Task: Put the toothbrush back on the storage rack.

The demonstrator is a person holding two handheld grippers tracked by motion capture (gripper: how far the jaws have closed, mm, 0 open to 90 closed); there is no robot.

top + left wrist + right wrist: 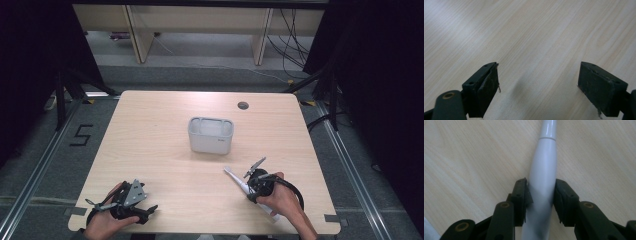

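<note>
One white handle (242, 184), one grey container (210, 135).

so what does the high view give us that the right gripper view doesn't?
High view: the grey bin mid-table, the cable hole, the left tongs resting on the table, and the floor around the table. Right gripper view: up close, both pads pressing the sides of the white electric toothbrush. Shared: the toothbrush lying on the wooden table, with the right tongs on its handle.
</note>
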